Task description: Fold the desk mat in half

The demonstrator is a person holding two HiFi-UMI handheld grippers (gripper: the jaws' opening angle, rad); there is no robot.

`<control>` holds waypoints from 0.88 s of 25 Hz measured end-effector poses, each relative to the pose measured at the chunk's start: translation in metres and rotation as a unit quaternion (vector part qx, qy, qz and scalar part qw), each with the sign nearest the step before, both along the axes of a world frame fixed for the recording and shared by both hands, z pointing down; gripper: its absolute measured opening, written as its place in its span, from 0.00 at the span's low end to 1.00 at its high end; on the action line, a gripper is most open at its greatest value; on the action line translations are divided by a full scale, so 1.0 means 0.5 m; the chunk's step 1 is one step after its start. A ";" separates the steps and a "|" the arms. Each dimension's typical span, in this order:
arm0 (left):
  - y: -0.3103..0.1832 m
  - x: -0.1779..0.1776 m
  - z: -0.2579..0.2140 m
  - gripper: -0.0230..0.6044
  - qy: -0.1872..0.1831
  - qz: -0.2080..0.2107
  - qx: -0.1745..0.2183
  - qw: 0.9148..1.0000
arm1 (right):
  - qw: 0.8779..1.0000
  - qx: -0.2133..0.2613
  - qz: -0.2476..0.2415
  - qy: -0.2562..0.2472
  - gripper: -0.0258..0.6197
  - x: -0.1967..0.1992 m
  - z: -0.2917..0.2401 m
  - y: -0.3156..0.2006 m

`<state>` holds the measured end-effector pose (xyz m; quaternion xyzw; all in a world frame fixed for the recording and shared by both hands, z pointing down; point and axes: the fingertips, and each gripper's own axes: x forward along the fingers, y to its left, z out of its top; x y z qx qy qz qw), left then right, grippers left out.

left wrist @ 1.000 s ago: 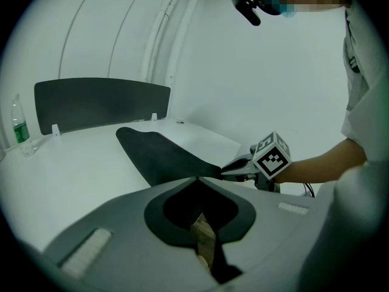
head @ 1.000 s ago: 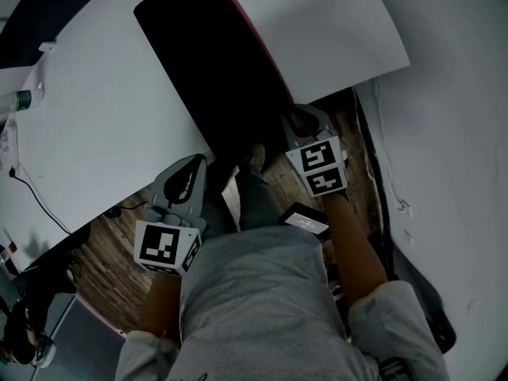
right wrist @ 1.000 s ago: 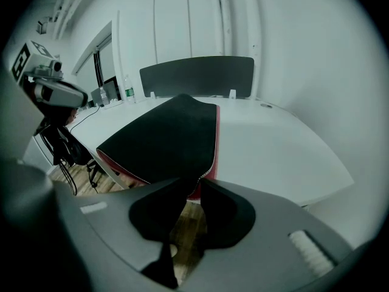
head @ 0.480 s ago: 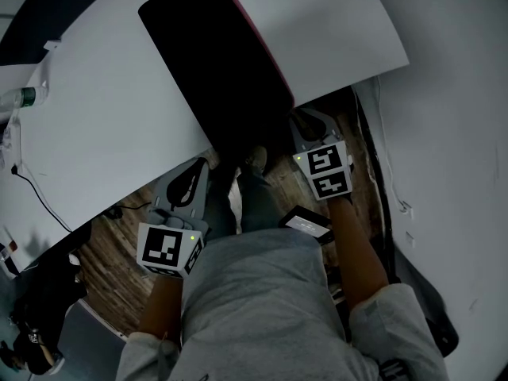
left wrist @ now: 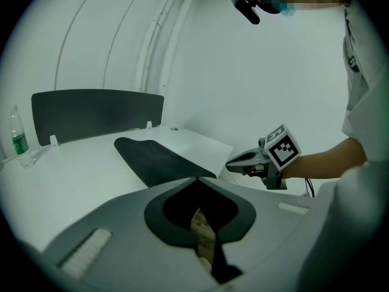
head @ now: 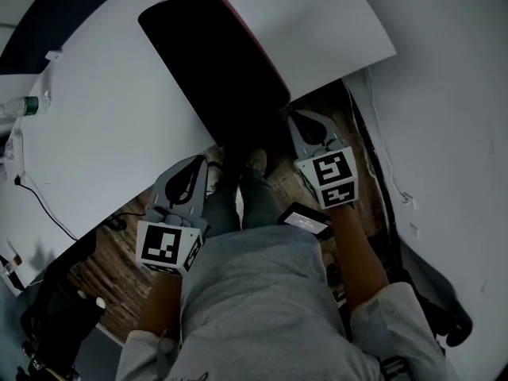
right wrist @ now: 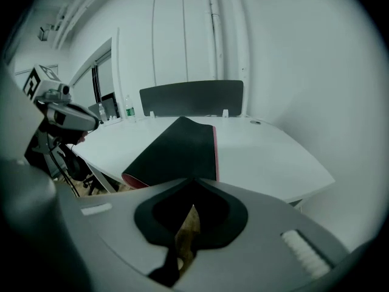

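Observation:
The desk mat (head: 214, 62) is black with a red edge. It lies flat and slantwise on the white table (head: 103, 133), its near end reaching the table's front edge. It also shows in the left gripper view (left wrist: 158, 160) and the right gripper view (right wrist: 176, 148). My right gripper (head: 295, 117) hovers just off the mat's near right corner. Its jaws have just been closing and now meet (right wrist: 194, 179), with nothing seen between them. My left gripper (head: 197, 162) hangs below the table's front edge, left of the mat, with its jaws together (left wrist: 196, 179) and empty.
A water bottle (head: 28, 105) stands at the table's left end. A dark grey panel (left wrist: 97, 111) runs along the far side. A cable (head: 40, 205) trails off the left edge. Wooden floor, the person's legs and a small dark device (head: 304, 221) lie below the table's front edge.
The right gripper has drawn back from the mat's near right corner toward the person. The left gripper has stayed where it was. The mat lies as before.

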<state>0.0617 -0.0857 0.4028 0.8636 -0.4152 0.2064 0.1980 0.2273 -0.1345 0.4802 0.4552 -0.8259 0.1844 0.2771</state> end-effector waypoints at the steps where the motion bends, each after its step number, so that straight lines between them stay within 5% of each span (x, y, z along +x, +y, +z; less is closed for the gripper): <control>1: -0.001 -0.002 -0.007 0.07 -0.001 0.004 0.004 1.000 | 1.000 0.003 0.000 -0.005 0.05 -0.005 -0.012 0.003; 22: -0.005 -0.076 -0.156 0.07 0.036 0.032 0.059 0.997 | 0.994 0.059 -0.015 -0.093 0.05 -0.132 -0.286 0.065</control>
